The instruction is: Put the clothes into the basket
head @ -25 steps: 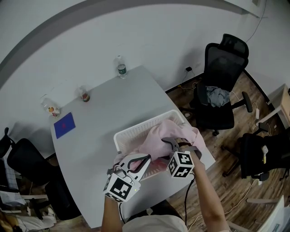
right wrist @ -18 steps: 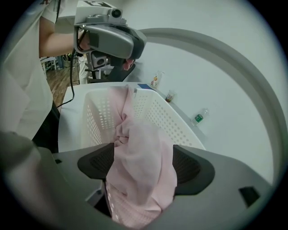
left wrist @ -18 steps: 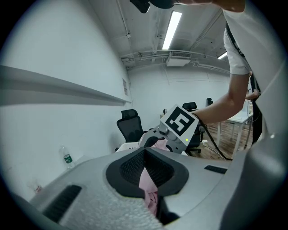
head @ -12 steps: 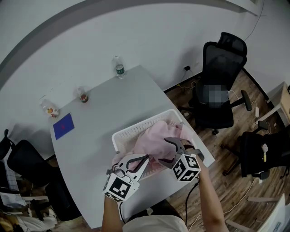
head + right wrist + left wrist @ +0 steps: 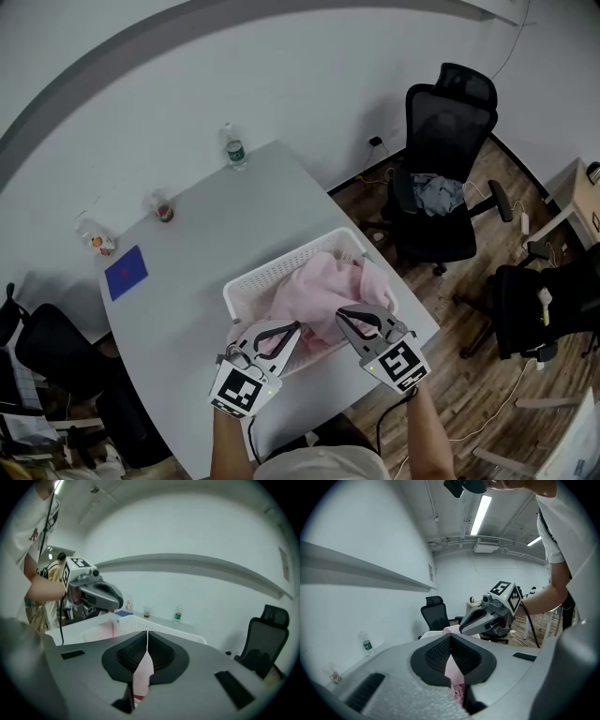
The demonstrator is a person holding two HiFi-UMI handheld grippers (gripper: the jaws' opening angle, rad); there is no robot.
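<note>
Because the two marker cubes sit right over it in the head view, I cannot see the near wall of the white basket, nor how far down the pink garment reaches inside. What shows is the garment heaped in the basket and bulging above the rim, with the basket standing on the grey tabletop close to its near right edge. My hands are hidden under the cubes; only the forearms show at the bottom edge.

On the black office chair beyond the tabletop lies a crumpled grey cloth, too small for me to say what it is.

The left gripper has its jaws pressed together on a fold of the pink garment; its own view shows a strip of fabric pinched between the ribbed pads and hanging below them. The right gripper has just been closing its jaws, and they now meet on another fold: its view shows a pink tongue of cloth caught in the seam between the pads. Both grippers sit at the basket's near side, close beside each other.
</note>
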